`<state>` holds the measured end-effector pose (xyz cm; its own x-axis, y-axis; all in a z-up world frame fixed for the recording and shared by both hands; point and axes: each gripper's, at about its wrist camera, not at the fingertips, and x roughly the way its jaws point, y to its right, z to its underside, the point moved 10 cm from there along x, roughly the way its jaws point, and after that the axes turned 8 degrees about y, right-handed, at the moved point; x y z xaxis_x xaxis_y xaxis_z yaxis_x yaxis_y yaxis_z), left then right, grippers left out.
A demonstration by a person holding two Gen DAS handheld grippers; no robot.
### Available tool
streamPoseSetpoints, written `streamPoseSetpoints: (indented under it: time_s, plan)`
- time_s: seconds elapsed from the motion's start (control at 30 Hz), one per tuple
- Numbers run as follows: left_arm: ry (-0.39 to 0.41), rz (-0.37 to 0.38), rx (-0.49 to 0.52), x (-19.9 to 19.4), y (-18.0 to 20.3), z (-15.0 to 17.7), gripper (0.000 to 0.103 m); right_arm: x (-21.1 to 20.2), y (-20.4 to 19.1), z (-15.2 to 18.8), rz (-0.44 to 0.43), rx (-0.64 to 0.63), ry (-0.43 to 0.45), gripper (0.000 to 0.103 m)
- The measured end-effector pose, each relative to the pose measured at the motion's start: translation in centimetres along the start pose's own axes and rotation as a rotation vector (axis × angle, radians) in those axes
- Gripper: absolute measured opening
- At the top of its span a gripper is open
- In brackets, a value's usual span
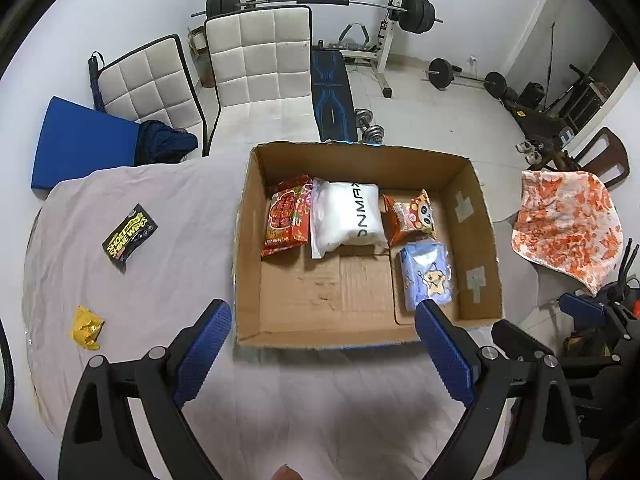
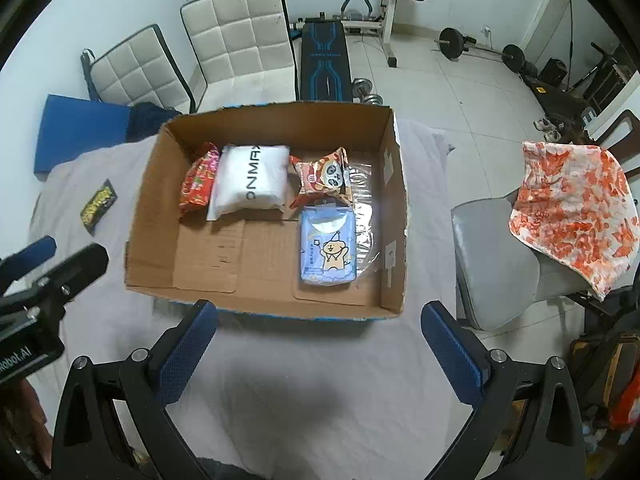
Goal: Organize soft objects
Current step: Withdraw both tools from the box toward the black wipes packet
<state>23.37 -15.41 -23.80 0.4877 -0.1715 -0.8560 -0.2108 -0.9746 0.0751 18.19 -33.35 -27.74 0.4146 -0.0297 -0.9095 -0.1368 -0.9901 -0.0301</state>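
You are holding both grippers above the near edge of the cloth-covered table (image 1: pixel 168 280), tilted steeply down, which is giving you a full look into the cardboard box (image 1: pixel 480 240) before the next pick. Your left gripper (image 1: pixel 322 344) is standing spread wide with nothing between its blue pads; your right gripper (image 2: pixel 320 340) is likewise spread to its widest and carrying nothing.

The box is sitting toward the table's far right side, and four soft packs are lying in it. Along its far wall, the red snack bag (image 1: pixel 286 216), the white pillow pack (image 1: pixel 348 216) and the panda snack bag (image 1: pixel 410 216) are lying side by side in a row, touching, probably to save floor space. The blue tissue pack (image 1: pixel 426 276) is lying just in front of the panda bag, by the right wall, starting a second row.

Two things are waiting outside, on the table's left part: the black wipes pouch (image 1: pixel 129 236) toward the middle, and the crumpled yellow packet (image 1: pixel 86 326) nearer the near-left edge. Your left gripper is the closer one, so those look like its job. The box's near-left floor is bare and seems the natural place for them.
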Motion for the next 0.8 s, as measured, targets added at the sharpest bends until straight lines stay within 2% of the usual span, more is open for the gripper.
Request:
streamPoseSetpoints:
  time_s: [0.3,0.47,0.6,0.8]
  plan:
    - [0.031,0.046,-0.009,-2.8,-0.6,0.4,0.094,-3.8,-1.3,0.1,-0.004,0.024,0.037,0.103]
    - [0.053,0.066,-0.036,-4.1,-3.5,-0.1,0.094,-5.1,-3.9,-0.3,-0.005,0.04,0.052,0.103]
    - [0.08,0.034,-0.062,-5.2,-8.4,-0.5,0.094,-5.4,-7.7,-0.9,-0.031,0.029,0.062,0.103]
    - [0.091,-0.125,-0.107,-5.8,-20.5,0.2,0.094,-2.8,-17.7,-1.5,-0.121,-0.013,0.019,0.103]
